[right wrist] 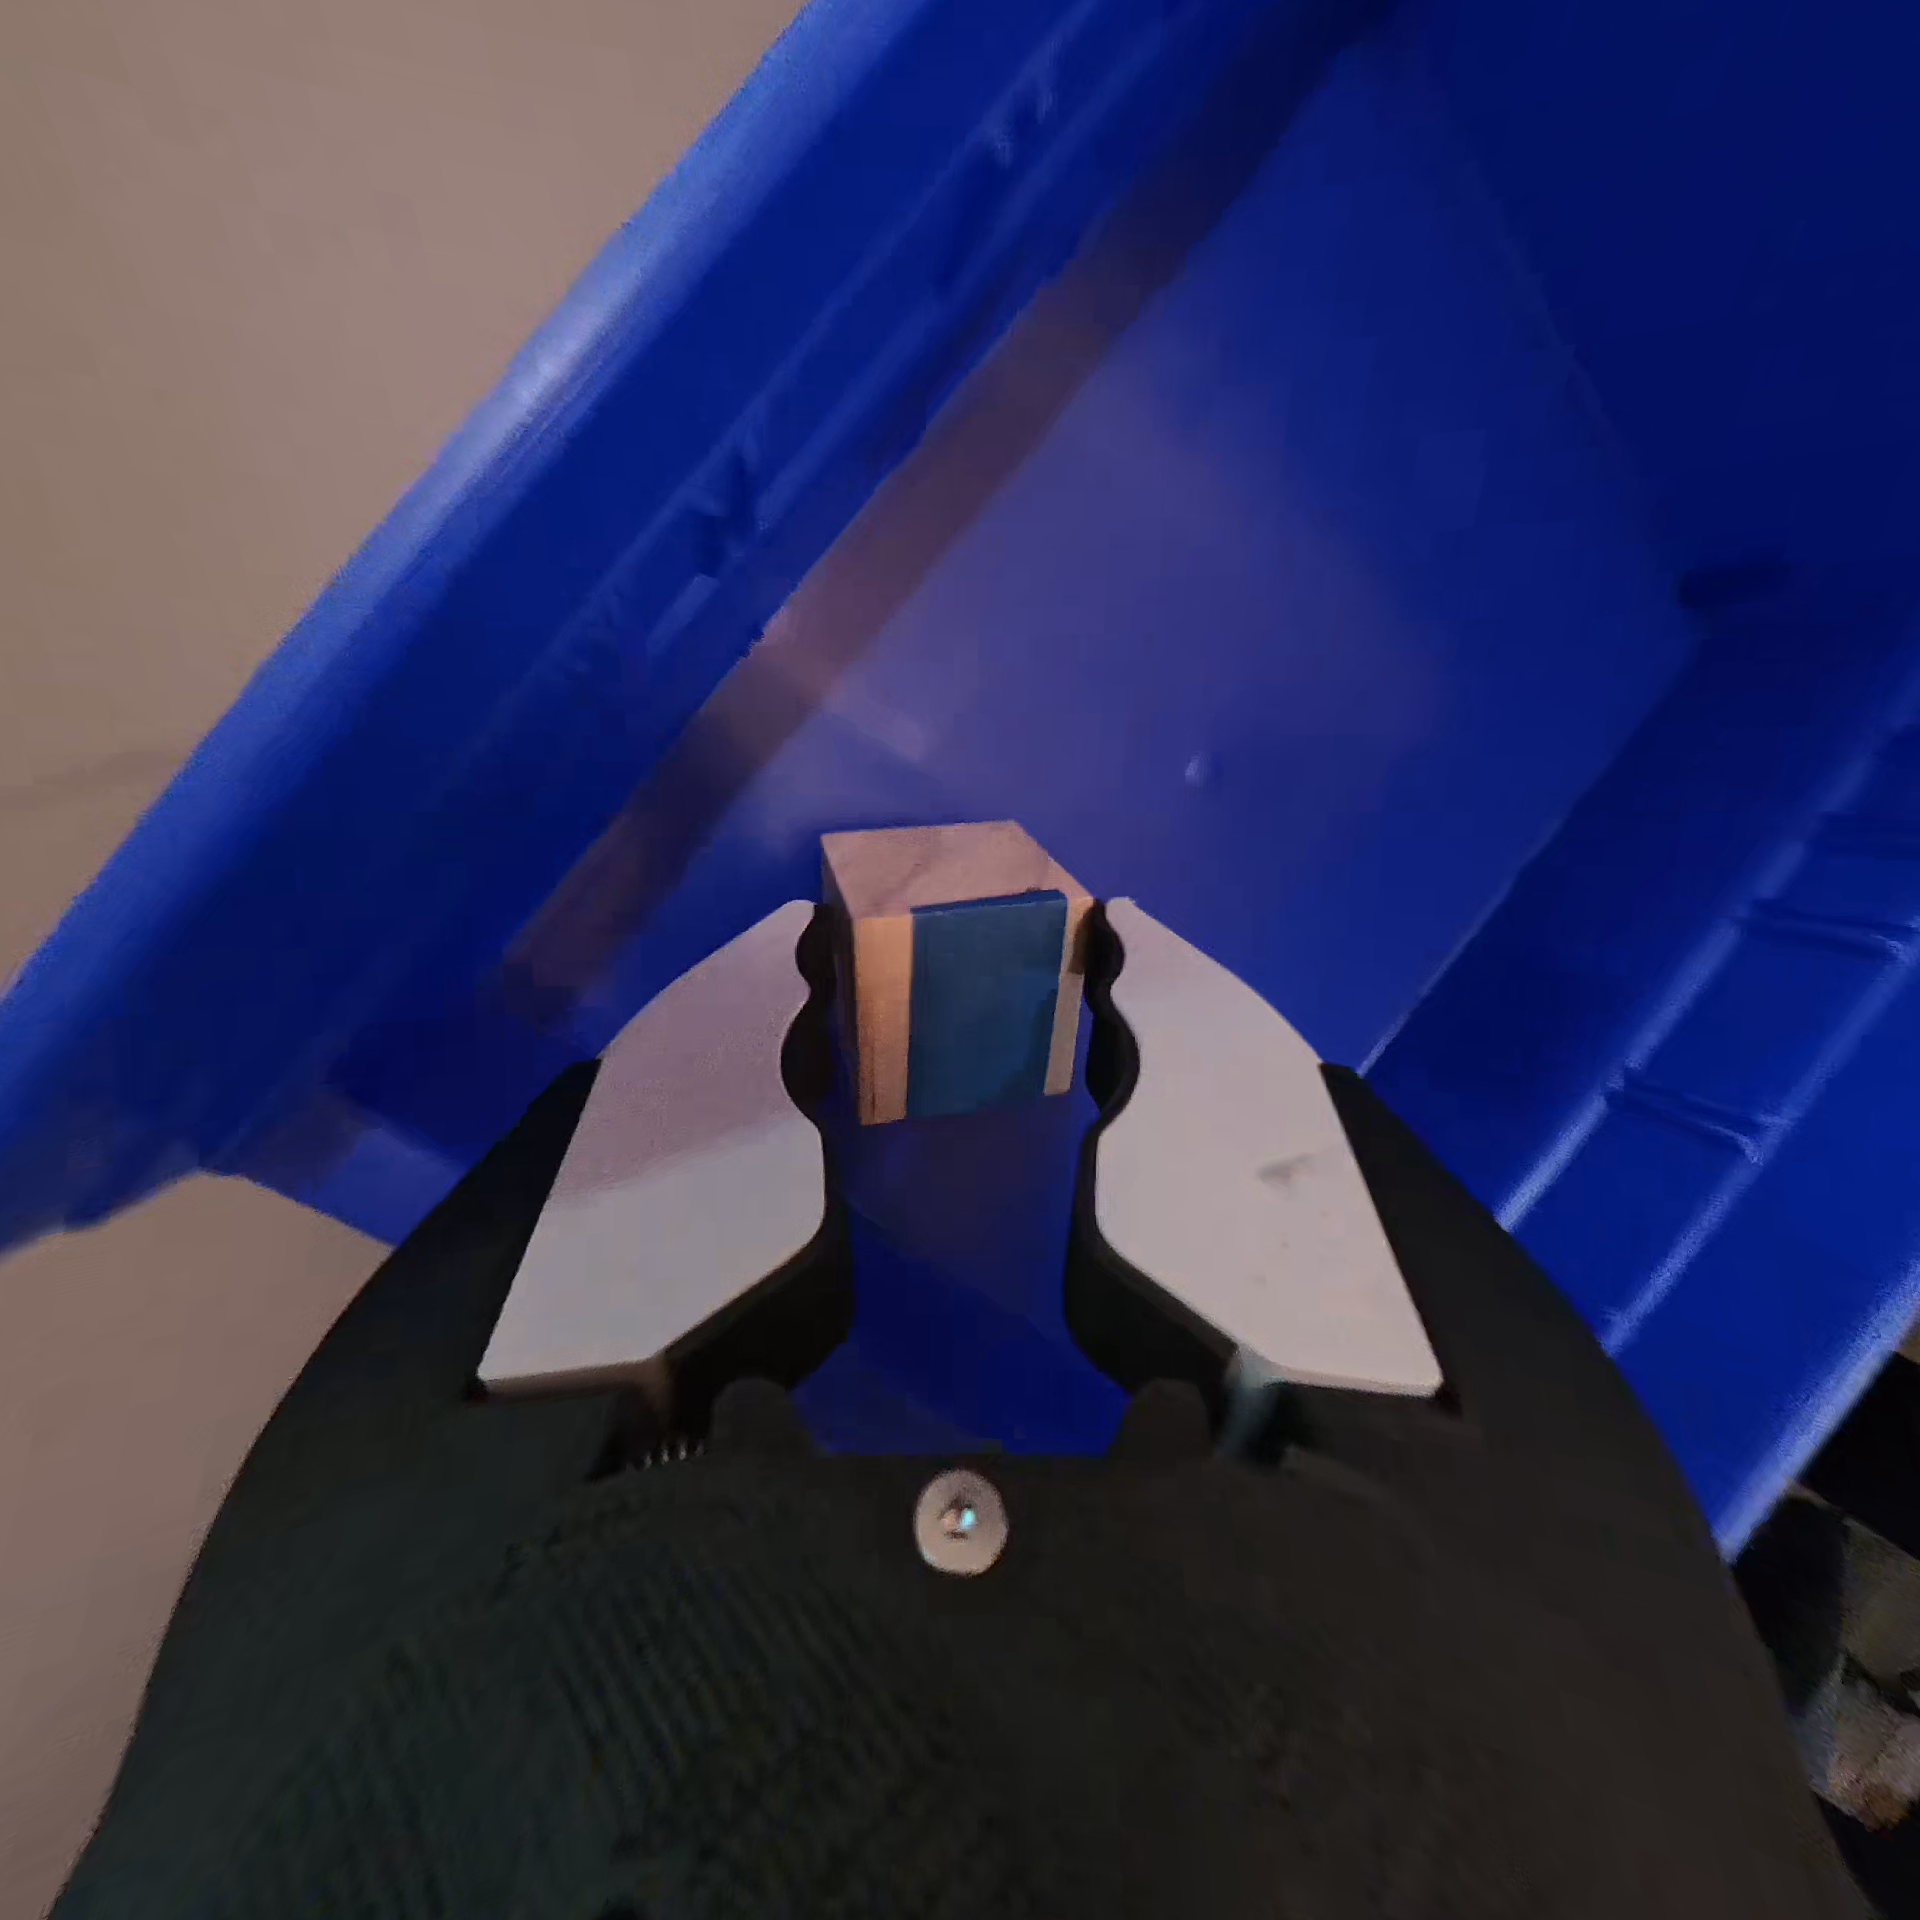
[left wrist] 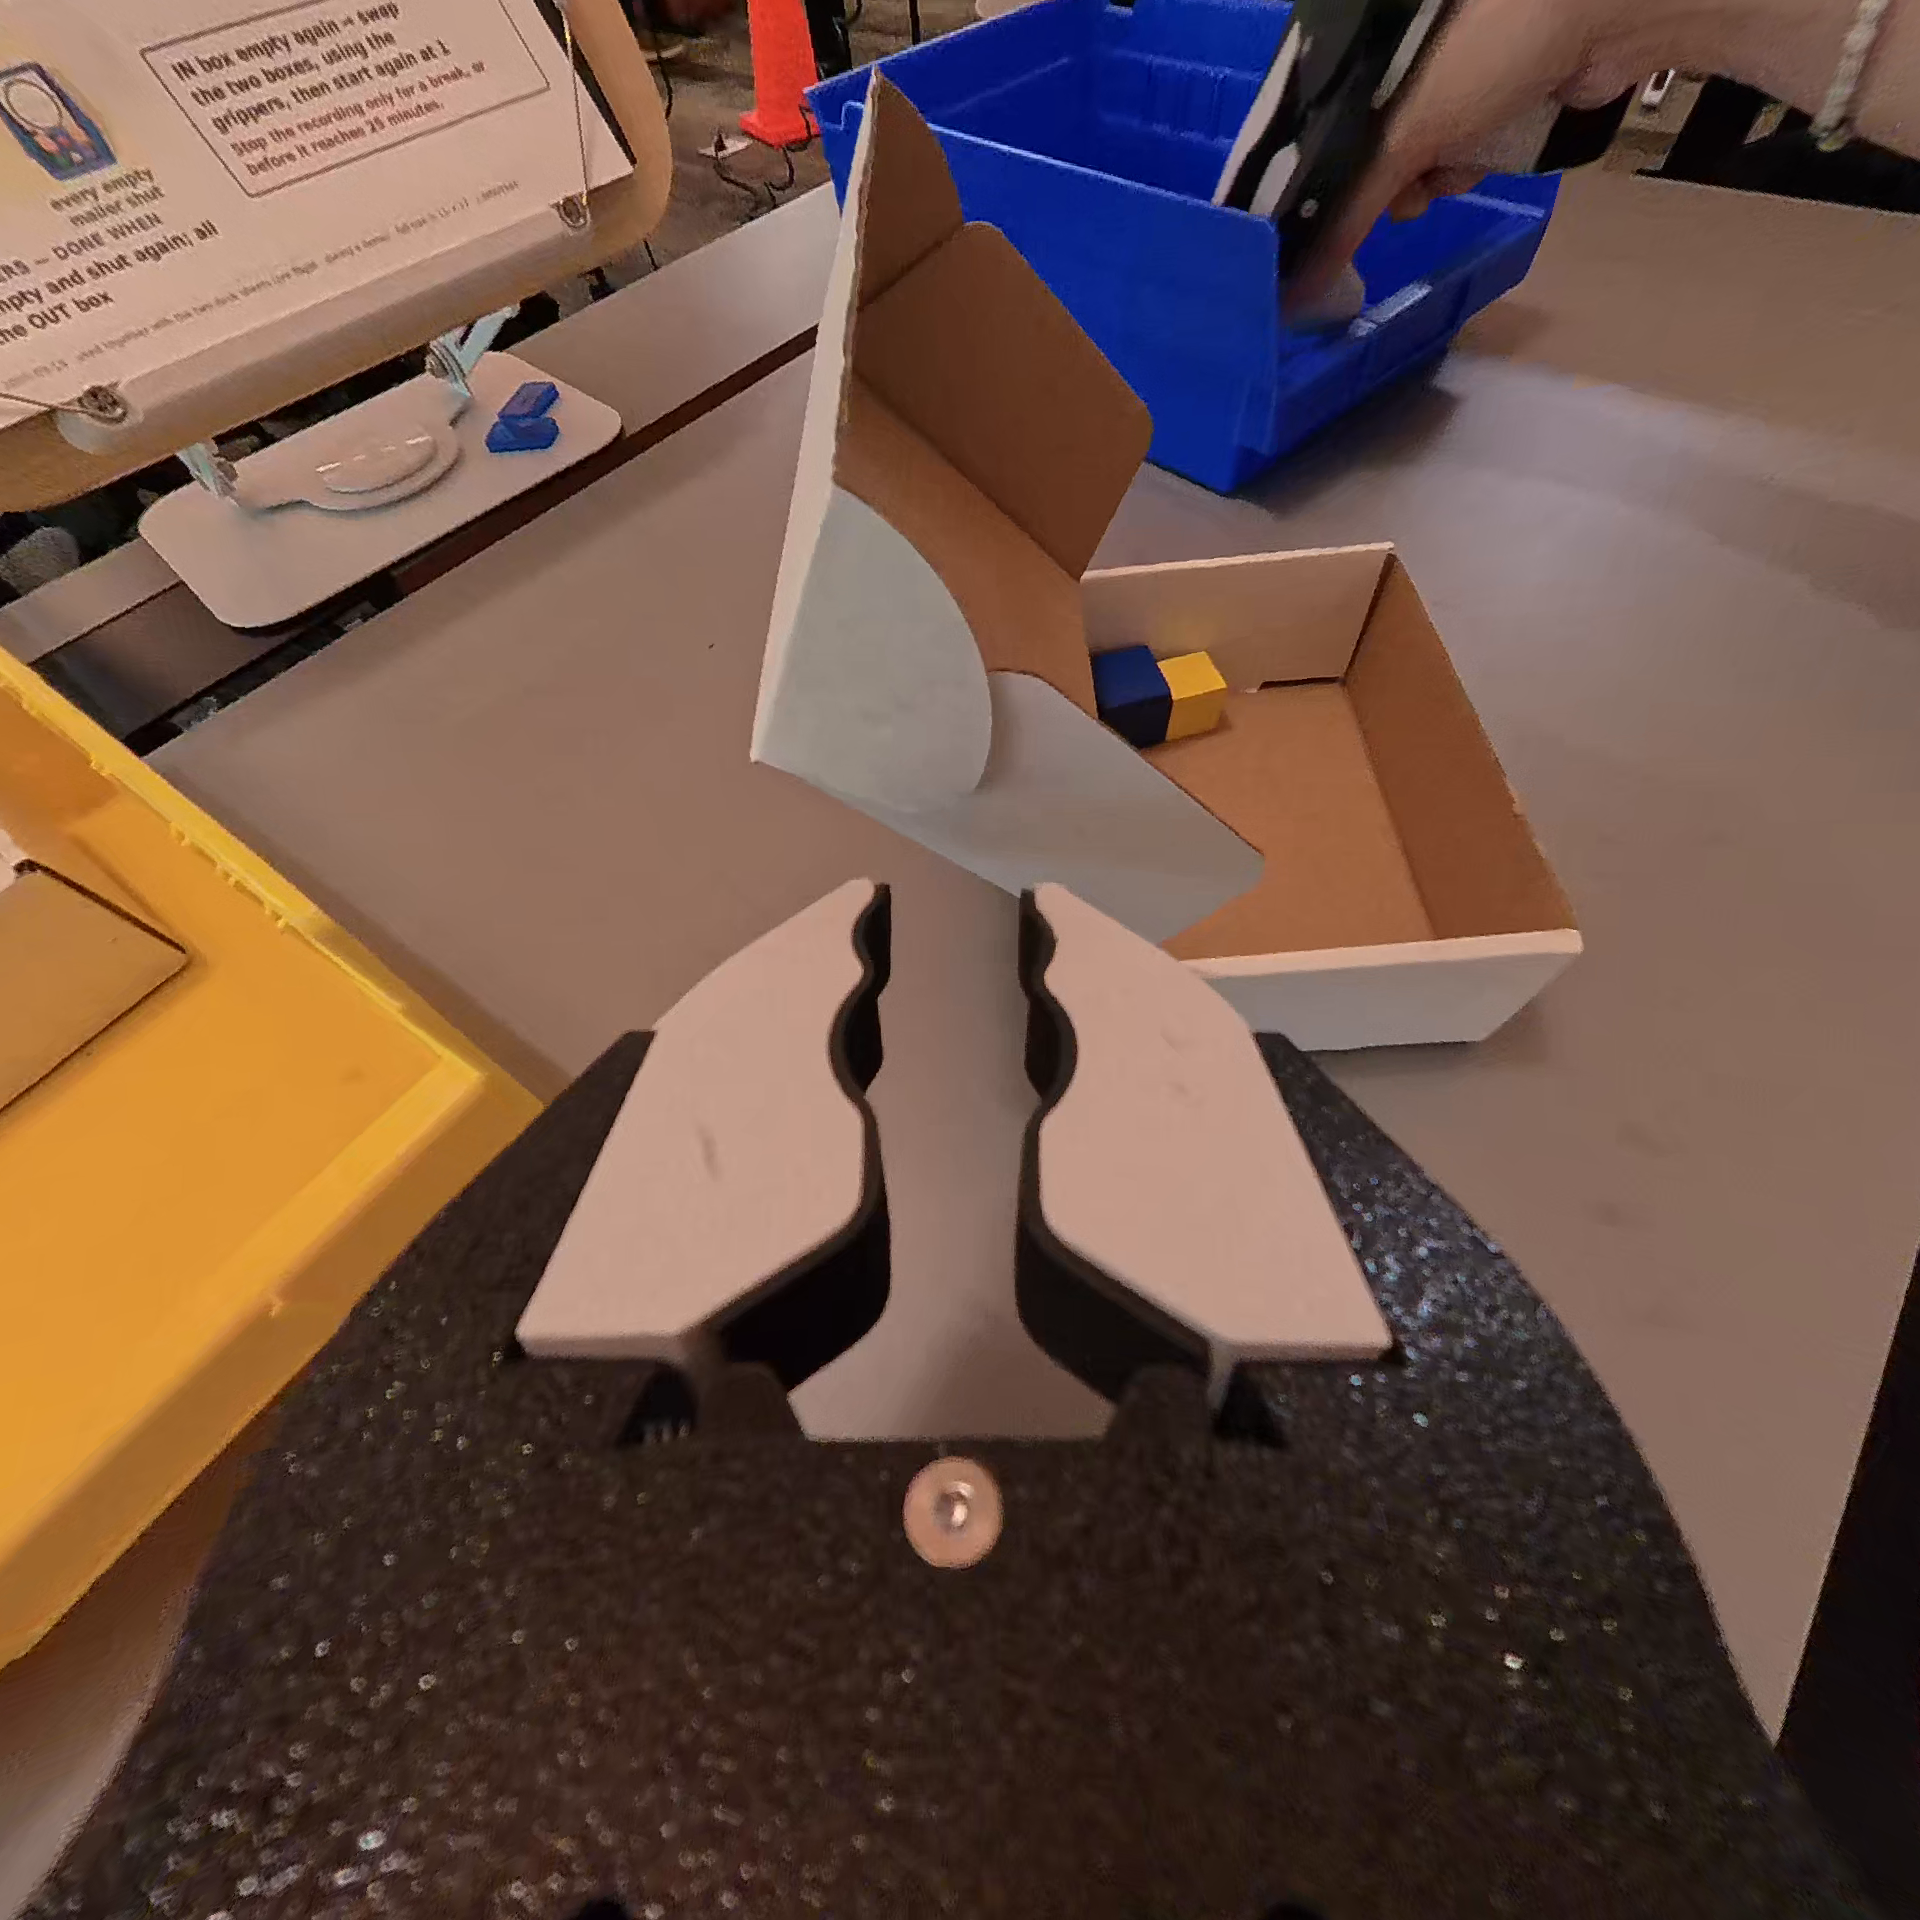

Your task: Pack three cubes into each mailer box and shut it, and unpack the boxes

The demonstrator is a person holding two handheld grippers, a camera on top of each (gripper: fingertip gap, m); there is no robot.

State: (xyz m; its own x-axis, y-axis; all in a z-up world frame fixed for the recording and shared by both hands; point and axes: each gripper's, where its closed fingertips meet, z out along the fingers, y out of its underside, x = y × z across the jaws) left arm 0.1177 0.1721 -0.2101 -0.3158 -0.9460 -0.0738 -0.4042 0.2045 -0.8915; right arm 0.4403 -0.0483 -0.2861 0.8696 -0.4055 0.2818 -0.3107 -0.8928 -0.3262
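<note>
Two cubes, a dark blue one (left wrist: 1130,694) and a yellow one (left wrist: 1195,690), already sit side by side against the far wall of the open mailer box (left wrist: 1382,987), so by my count one more fills it. That third cube (right wrist: 961,997), pale wood with a blue strip on the face toward me, sits between the fingertips of my right gripper (right wrist: 958,1003), down inside the blue bin (right wrist: 1558,520). Both pads appear to touch its sides, the jaws closed to about the cube's width, though I cannot tell how firm the hold is.

My left gripper (left wrist: 954,940) hangs part open and holds nothing, just short of the box's near flap (left wrist: 1091,810).

The grip is at the very tips, so I judge the cube could twist or slip out as I lift, more so if it knocks the bin wall on the way up. The lid (left wrist: 935,436) stands upright and leans over the box, with its side flap folded in; it could fall shut or block my path, and a bump from the left gripper might slide the box across the grey table (left wrist: 1662,727).
</note>
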